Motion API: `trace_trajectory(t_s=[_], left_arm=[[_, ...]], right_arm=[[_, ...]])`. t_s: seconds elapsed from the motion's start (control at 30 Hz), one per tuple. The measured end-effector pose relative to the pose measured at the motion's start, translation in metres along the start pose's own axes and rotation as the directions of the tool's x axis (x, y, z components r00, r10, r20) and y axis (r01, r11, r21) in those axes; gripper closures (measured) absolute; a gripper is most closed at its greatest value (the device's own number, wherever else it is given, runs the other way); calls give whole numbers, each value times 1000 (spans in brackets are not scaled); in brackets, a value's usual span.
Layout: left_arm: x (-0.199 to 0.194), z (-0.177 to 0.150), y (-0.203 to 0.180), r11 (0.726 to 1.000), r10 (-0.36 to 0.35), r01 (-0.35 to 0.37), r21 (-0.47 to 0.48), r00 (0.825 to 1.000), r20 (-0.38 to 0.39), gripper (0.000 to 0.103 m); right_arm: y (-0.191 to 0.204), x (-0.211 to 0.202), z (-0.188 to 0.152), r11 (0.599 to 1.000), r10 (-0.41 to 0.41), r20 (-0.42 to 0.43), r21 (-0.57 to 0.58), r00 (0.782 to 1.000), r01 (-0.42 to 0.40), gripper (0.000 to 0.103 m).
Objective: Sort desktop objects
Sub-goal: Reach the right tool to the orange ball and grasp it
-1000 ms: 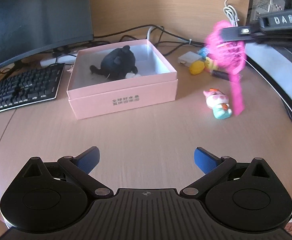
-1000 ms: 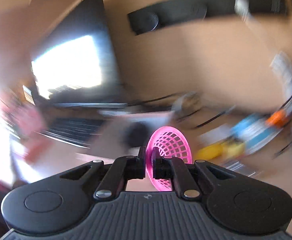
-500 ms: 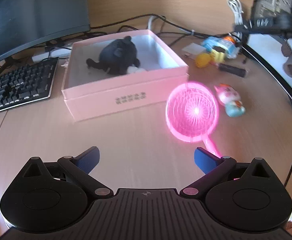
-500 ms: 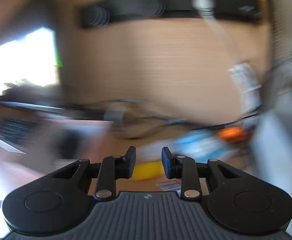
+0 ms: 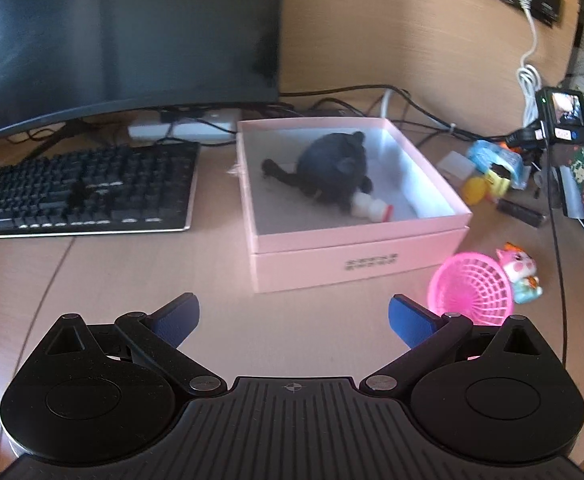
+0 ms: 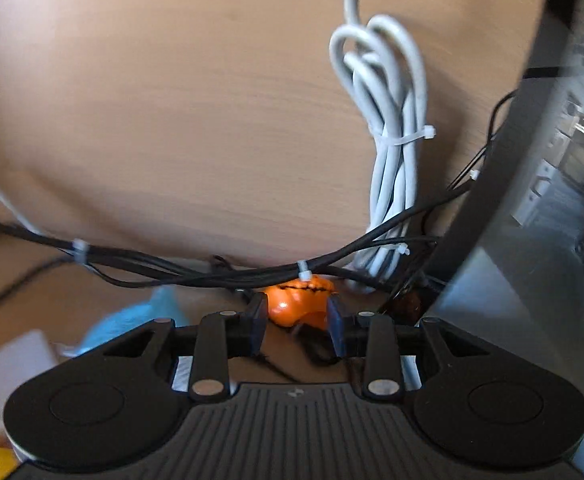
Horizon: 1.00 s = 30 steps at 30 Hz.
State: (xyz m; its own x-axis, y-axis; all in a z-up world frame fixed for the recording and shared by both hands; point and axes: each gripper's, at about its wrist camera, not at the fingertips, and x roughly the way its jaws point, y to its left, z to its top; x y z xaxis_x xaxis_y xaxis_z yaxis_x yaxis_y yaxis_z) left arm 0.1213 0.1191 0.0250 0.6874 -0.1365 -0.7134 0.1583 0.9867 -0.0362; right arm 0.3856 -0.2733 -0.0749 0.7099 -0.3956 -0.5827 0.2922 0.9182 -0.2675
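Two tools are working this bench, and they are doing very different jobs. The left tool point(image 5: 294, 314) is hanging with its blue pads spread wide and nothing between them, pointing at the pink box point(image 5: 356, 248), a smooth card box with square corners that looks like the collecting point for the sort. Inside it a dark, soft-looking plush toy point(image 5: 334, 168) is lying on the white floor, with a small white bottle point(image 5: 370, 210) touching it. Just beside the box's near right corner a pink plastic strainer point(image 5: 472, 288), all open lattice, is lying on the bench next to a glossy little cat figure point(image 5: 520, 276); both are outside the box. The right tool point(image 6: 296, 318) is reaching to the back of the bench, jaws opening from a narrow gap, with a shiny orange round toy point(image 6: 296, 304) sitting between the pads under a bundle of black cables point(image 6: 195, 272). Whether the pads are touching it cannot be told. A coiled white cable point(image 6: 392, 152), cinched with a zip tie, is hanging close behind, likely a snag risk.
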Motion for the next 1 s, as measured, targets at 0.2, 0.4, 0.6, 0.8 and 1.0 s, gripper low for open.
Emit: trace_trajectory(t_s=[0.2,0.4,0.6,0.8,1.0], left_arm=[[10,-3,13,1000,24,-25,-18,999,-36,0],[14,-7,15,1000,22,-22,-5,998,-63,0],[20,-10,20,1000,21,-22,-10,996,-83,0],[20,-11,23,999,32,-32,-2,995,-96,0],[24,-11,22,1000,31,-31,4,994,-106,0]], right_arm=[[-3,19,-1,997,72,2,-4,997,-72,55],[-3,27,-2,998,64,-10,9,998,-64,56],[-7,27,-11,994,71,4,79,997,-71,58],[2,38,-5,996,38,11,80,999,-39,54],[1,33,-8,992,58,-8,112,998,-57,74]])
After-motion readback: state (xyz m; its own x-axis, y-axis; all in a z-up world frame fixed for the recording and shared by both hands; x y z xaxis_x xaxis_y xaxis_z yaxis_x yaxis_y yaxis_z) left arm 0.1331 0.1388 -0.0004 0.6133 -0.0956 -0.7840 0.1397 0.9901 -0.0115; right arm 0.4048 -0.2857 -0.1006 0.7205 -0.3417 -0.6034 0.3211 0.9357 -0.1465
